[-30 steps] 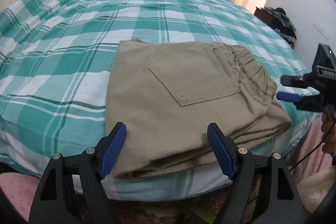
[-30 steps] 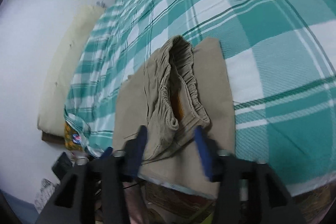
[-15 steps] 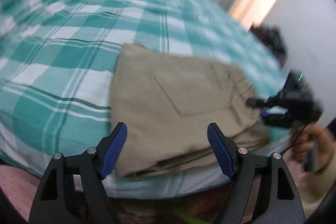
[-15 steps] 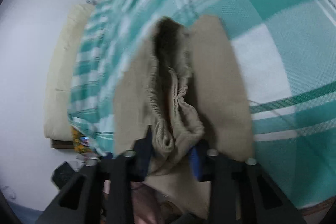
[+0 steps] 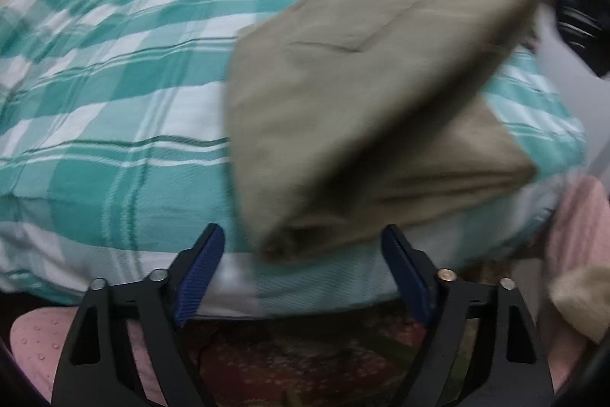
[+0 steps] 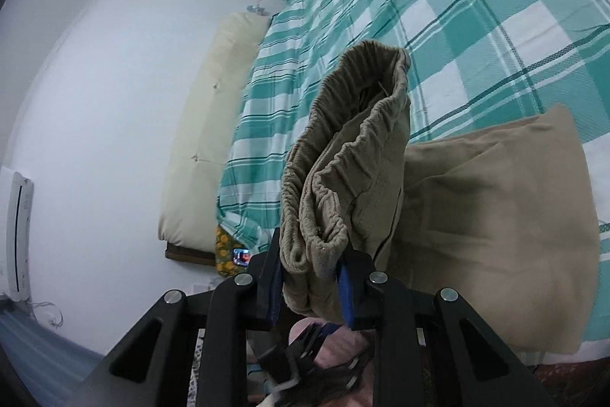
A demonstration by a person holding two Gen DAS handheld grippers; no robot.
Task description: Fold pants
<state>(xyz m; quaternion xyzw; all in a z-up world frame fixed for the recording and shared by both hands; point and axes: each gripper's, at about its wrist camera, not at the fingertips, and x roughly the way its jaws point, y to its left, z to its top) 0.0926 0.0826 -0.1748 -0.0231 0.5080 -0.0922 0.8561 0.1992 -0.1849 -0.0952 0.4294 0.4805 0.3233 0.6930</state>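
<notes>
Pants (image 6: 343, 178), khaki and already folded into a thick stack, have their elastic waistband end pinched tight in the right gripper (image 6: 310, 287), whose jaws have just closed on the gathered fabric, and that end is up off the checked bedspread (image 6: 495, 6)! The other end lies on the bedspread near its front edge. The left gripper (image 5: 305, 269) hangs spread and empty just in front of that low end, so it's the nearer hand there.
</notes>
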